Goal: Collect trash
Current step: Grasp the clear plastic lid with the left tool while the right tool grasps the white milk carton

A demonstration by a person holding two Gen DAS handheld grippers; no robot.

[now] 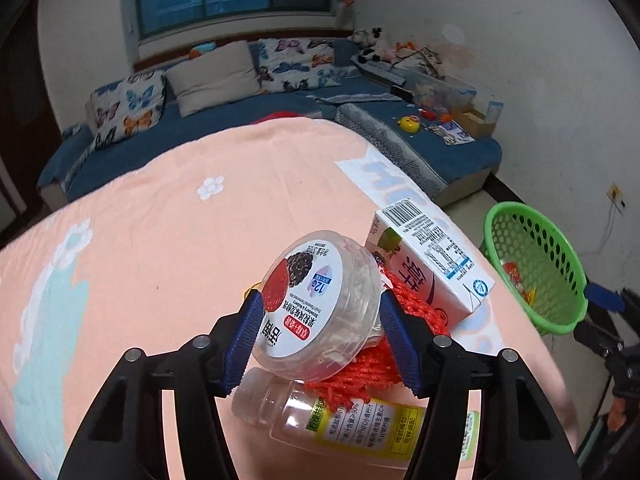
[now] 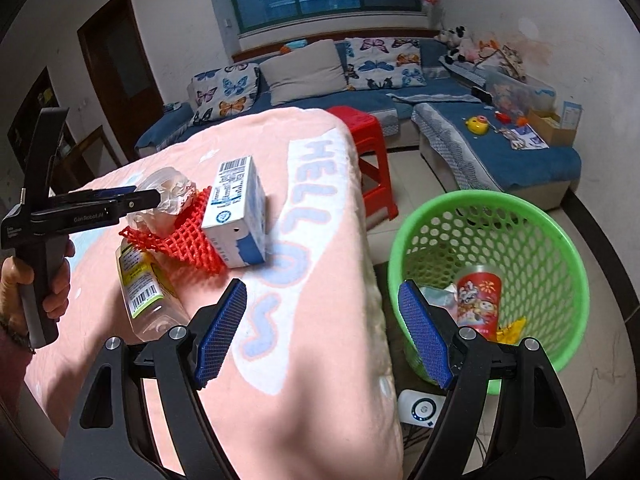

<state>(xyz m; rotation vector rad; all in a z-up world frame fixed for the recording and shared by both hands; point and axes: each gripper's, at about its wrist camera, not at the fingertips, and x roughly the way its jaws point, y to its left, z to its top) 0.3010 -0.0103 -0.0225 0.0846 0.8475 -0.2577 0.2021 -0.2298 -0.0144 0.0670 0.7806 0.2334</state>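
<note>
Between the left gripper's [image 1: 320, 340] blue pads a clear yogurt cup [image 1: 316, 300] held tilted, red foam net [image 1: 360, 376] beneath, milk carton [image 1: 432, 264] beyond, right gripper [image 2: 322, 332] wide open, empty, green basket [image 2: 560, 248] just right of it.

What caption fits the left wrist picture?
Left gripper closing around a clear yogurt cup atop red netting.

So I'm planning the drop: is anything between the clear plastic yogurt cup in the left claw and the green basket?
Yes: the white milk carton lies on the table between the clear plastic yogurt cup and the green mesh basket.
</note>
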